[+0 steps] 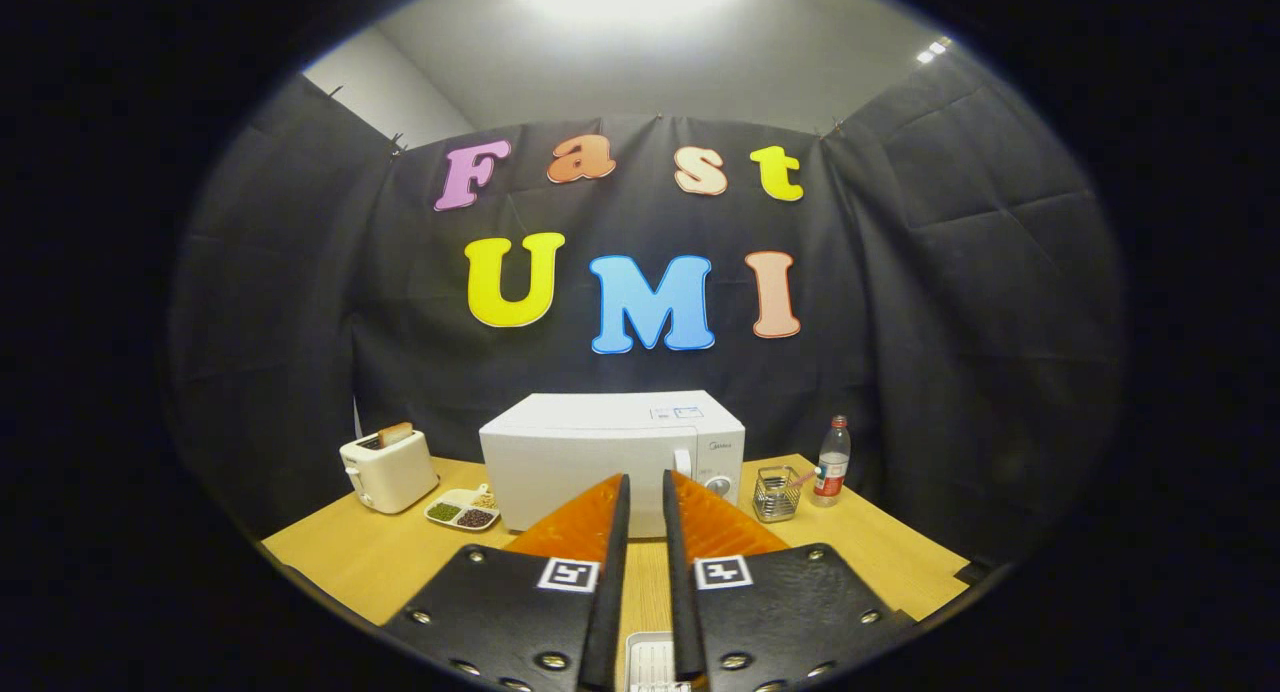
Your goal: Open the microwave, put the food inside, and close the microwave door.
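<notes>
Your gripper (645,482) hides the lower middle of the microwave (610,452) front at twelve o'clock, so you cannot judge the door's bottom edge there; the jaws stand narrowly apart with nothing you can make out between them. Below the jaws, a pale tray (650,664) is cut off by the view's rim. The labels on the microwave and on the bottle (832,462) at one o'clock are too small to read. The contents of the divided dish (462,509) at eleven o'clock stay unclear.
</notes>
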The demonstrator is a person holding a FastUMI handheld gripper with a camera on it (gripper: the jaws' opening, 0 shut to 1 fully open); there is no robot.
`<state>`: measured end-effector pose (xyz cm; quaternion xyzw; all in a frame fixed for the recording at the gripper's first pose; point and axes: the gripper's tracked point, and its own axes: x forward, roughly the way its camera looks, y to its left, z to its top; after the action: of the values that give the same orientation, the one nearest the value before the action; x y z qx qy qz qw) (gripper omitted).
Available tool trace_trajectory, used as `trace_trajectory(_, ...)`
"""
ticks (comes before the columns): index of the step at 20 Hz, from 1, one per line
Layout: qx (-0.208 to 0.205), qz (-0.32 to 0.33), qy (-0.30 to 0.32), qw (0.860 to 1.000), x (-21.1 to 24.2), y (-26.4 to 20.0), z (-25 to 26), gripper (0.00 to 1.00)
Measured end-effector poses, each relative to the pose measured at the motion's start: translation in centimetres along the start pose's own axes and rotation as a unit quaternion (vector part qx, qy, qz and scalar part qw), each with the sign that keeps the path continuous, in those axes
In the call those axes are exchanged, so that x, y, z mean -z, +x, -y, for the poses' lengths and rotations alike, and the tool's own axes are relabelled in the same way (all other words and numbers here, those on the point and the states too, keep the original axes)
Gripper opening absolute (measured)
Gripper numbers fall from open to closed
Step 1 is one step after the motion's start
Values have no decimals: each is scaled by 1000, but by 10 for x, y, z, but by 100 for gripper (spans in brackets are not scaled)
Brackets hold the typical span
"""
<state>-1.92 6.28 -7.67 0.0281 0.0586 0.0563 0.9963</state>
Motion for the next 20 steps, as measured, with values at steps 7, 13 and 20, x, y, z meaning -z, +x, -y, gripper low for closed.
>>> trace_trajectory(7,-17,7,2,1000,2,-29,-8,99)
trace_trajectory(13,-20,26,6,999,-14,-36,-10,99)
trace_trajectory(20,-30,26,-6,999,-18,-36,-17,99)
